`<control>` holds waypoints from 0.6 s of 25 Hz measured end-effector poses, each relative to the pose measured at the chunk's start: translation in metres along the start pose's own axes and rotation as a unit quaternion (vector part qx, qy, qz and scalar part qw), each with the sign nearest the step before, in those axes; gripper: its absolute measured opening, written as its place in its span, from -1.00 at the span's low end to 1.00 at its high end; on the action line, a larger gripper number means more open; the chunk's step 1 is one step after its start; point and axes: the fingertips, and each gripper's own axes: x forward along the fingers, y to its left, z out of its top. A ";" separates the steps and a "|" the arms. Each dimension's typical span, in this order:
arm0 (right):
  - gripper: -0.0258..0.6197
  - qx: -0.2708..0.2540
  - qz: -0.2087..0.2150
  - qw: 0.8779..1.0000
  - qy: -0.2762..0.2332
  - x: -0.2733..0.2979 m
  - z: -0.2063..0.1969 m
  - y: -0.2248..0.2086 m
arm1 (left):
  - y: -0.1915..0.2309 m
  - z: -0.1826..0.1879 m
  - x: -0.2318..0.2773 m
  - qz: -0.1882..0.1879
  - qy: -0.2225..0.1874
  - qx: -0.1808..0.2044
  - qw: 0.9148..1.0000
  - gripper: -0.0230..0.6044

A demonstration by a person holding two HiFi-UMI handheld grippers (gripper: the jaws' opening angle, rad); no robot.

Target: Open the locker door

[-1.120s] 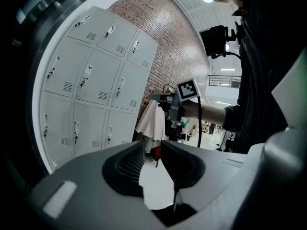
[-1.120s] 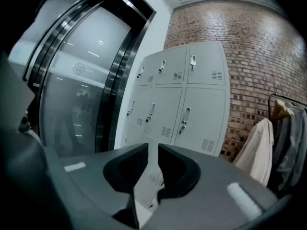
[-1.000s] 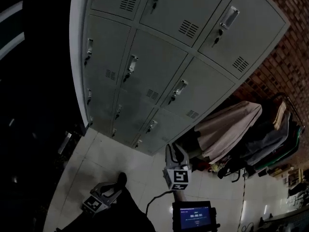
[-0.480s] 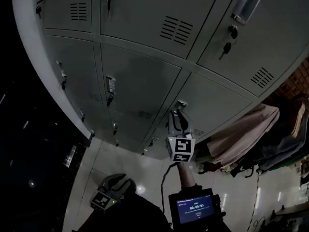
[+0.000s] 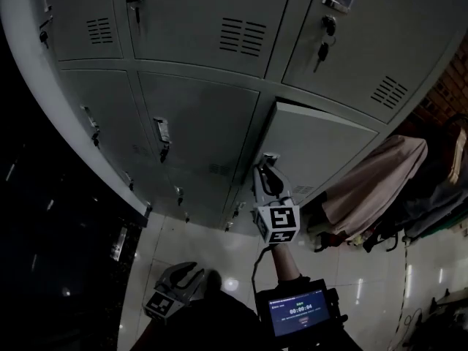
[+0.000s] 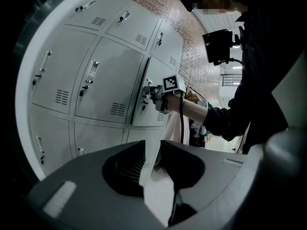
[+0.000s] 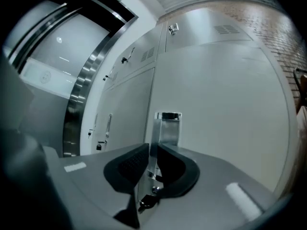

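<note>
Dim locker bank (image 5: 197, 20): right gripper (image 5: 268, 167), pinching the handle (image 7: 168, 126) at the door's (image 5: 329, 145) nine o'clock, seemingly shallowly, may slip off mid-pull.

Matt grey painted sheet metal covers the locker door (image 5: 322, 148); its handle (image 7: 168, 128) is bright, polished metal. The right gripper (image 7: 152, 150) shows smooth matt grey plastic and ribbed black pads. Glossy floor tiles (image 5: 183, 236) reflect light; the brick wall (image 6: 192, 56) looks rough, the hanging garments (image 5: 373, 185) soft cloth.
</note>
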 end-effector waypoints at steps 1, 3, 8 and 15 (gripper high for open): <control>-0.73 0.005 0.005 1.000 -0.002 -0.014 0.001 0.005 | -0.006 -0.002 -0.006 -0.006 -0.001 0.003 1.000 -0.56; -0.72 0.021 0.015 1.000 -0.010 -0.047 0.002 0.014 | -0.023 -0.010 -0.021 -0.019 -0.004 0.008 1.000 -0.56; -0.87 0.009 -0.025 0.999 -0.037 -0.169 -0.005 0.012 | -0.083 -0.046 -0.079 -0.057 0.003 0.012 0.998 -0.56; -0.92 -0.028 -0.073 0.996 0.036 -0.288 -0.032 0.012 | -0.157 -0.102 -0.147 -0.090 0.028 -0.020 0.995 -0.58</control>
